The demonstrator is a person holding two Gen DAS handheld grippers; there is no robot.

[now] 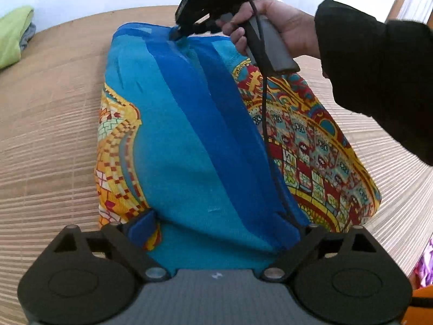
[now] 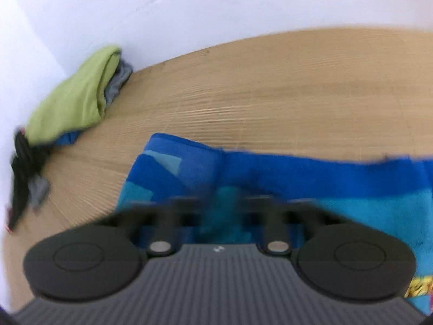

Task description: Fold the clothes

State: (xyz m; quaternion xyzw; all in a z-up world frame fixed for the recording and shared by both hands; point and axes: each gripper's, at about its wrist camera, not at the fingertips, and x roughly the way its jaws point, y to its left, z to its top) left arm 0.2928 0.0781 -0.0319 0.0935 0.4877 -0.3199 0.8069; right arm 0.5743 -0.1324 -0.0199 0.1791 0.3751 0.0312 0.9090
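Left gripper [image 1: 216, 233] spread wide around near edge of blue patterned cloth [image 1: 189, 135] on bamboo mat [image 1: 54, 135]; right gripper [image 1: 178, 31] clamps cloth's far edge; green folded garment [image 2: 70, 100] well beyond cloth.

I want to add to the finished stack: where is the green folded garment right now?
The green folded garment lies atop a small pile at the far left of the woven mat, against the white wall, well apart from the blue patterned cloth.
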